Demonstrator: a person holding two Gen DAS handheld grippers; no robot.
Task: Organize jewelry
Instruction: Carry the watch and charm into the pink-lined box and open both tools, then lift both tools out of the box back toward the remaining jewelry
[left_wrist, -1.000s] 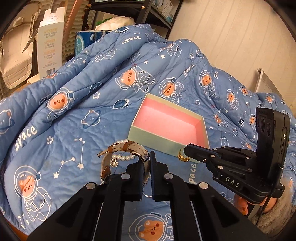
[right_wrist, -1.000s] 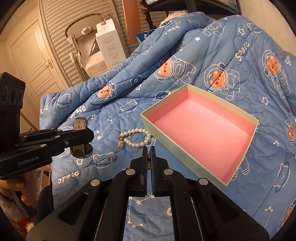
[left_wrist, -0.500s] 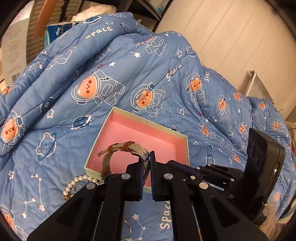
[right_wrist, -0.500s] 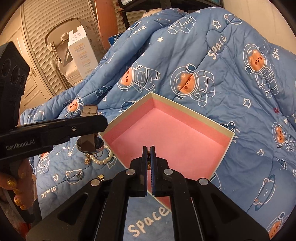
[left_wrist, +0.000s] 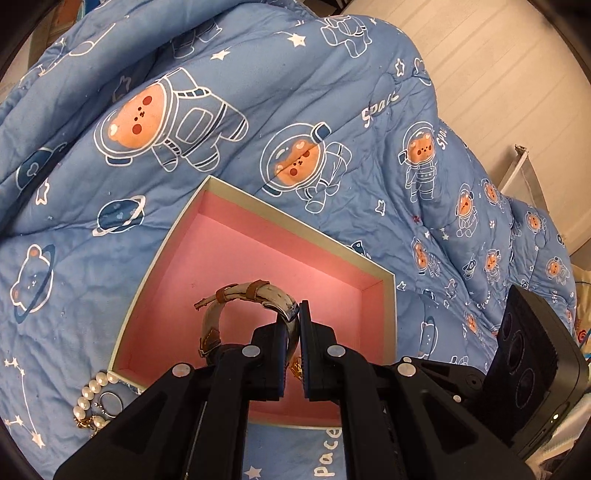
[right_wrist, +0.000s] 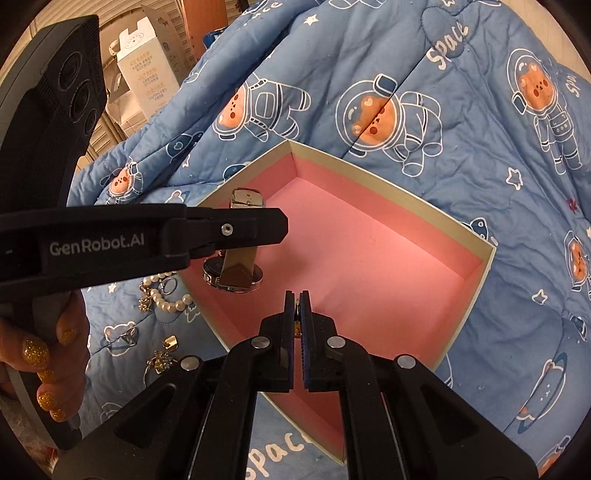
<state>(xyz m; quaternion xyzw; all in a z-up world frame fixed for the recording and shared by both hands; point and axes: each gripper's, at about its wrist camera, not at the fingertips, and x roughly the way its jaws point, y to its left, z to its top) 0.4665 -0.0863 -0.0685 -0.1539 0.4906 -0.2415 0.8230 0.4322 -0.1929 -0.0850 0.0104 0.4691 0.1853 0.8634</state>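
Observation:
A shallow box (left_wrist: 295, 224) with a pink lining and pale walls lies on the blue quilt. My left gripper (left_wrist: 293, 314) is shut on the beige strap of a watch (left_wrist: 255, 291), which hangs over the near left part of the box. The right wrist view shows the watch (right_wrist: 240, 258) under the left gripper (right_wrist: 273, 229), its face low over the pink floor. Over the near middle of the box (right_wrist: 388, 181), my right gripper (right_wrist: 297, 295) is shut on a small gold piece (right_wrist: 297, 325); only a glint shows between the pads.
A pearl bracelet (right_wrist: 166, 299) and several small gold and silver pieces (right_wrist: 160, 360) lie on the quilt (right_wrist: 406, 55) left of the box. A person's hand (right_wrist: 40, 354) holds the left gripper. A white carton (right_wrist: 146, 77) and louvred doors stand behind the bed.
Both grippers have moved from above the quilt to above the pink box. The watch came along in the left gripper, and the right gripper stayed shut.

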